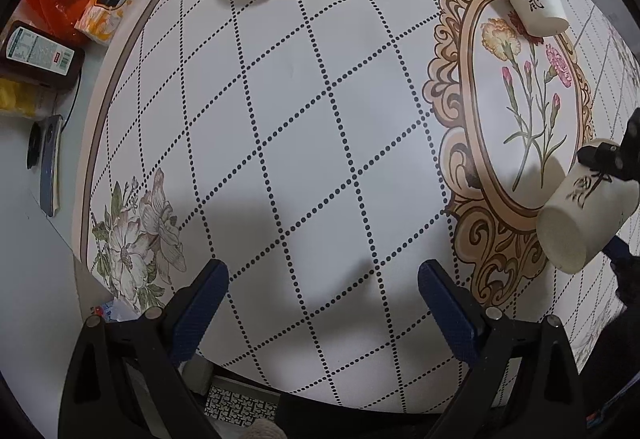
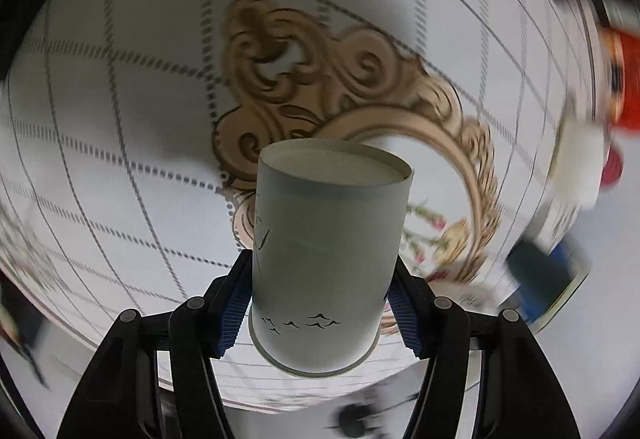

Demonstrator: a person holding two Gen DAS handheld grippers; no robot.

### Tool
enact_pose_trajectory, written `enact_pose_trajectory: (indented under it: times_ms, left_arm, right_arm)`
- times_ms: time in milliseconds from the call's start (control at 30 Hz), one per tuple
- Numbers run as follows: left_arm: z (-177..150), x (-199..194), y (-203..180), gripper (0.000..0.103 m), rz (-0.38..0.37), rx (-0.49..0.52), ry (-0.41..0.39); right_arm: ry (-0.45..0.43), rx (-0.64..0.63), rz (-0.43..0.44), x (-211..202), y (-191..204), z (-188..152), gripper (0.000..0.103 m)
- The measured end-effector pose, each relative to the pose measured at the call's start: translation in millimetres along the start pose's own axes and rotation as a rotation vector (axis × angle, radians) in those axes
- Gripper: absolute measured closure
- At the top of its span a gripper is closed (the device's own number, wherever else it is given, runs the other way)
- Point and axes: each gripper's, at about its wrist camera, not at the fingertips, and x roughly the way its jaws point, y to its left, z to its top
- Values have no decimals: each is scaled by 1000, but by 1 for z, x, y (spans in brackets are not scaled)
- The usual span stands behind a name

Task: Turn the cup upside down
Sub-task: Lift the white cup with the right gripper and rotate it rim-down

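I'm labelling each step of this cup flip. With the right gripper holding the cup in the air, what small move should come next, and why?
Probably lower it, rim down. The right gripper is shut on the cup, held above the tablecloth; its closed base points away from the camera, so the turn looks nearly done. The left gripper is open and idle.

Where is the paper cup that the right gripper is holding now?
The paper cup sits between the right gripper fingers, lifted above the tablecloth's ornate gold frame; in the left wrist view it appears at the far right edge.
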Motion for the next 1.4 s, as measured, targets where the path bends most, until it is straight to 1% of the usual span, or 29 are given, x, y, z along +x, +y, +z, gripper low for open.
enact_pose_trajectory:
  times_ms: [133, 400, 533, 600, 633, 800, 900, 1000, 1067, 1133, 1200, 1300, 1400]
  left_arm:
    - [2, -4, -3, 6, 3, 12, -5]
    - [8, -11, -8, 6, 7, 44, -19]
    - [11, -11, -8, 6, 6, 54, -19]
    - [13, -10, -8, 6, 6, 59, -18]
    - [13, -9, -8, 6, 4, 61, -18]
    - [12, -9, -11, 6, 0, 74, -20]
    - [6, -11, -16, 6, -3, 86, -22]
    - [2, -12, -22, 6, -4, 97, -27]
    - [1, -12, -26, 6, -5, 99, -27]
    - [0, -12, -28, 6, -6, 101, -27]
    - [-1, -12, -29, 6, -7, 102, -27]
    - [0, -12, -30, 6, -7, 101, -27]
    - [-1, -13, -28, 6, -6, 102, -27]
  right_arm:
    - [-2, 201, 110, 5, -18, -8, 37]
    - [-11, 568, 329, 17, -28, -31, 37]
    - [-20, 786, 453, 30, -38, -48, 37]
    - [-24, 886, 497, 38, -42, -57, 37]
    - [-21, 944, 539, 42, -43, -62, 37]
    - [-29, 1156, 684, 63, -51, -83, 37]
    - [-5, 1294, 769, 79, -55, -98, 37]
    - [27, 1394, 845, 93, -55, -111, 37]
    - [39, 1432, 885, 99, -54, -117, 37]
    - [59, 1481, 945, 105, -48, -124, 37]
    - [65, 1514, 987, 109, -40, -128, 37]
    - [71, 1547, 1017, 116, -36, -135, 37]
    - [79, 1558, 1021, 120, -34, -140, 37]
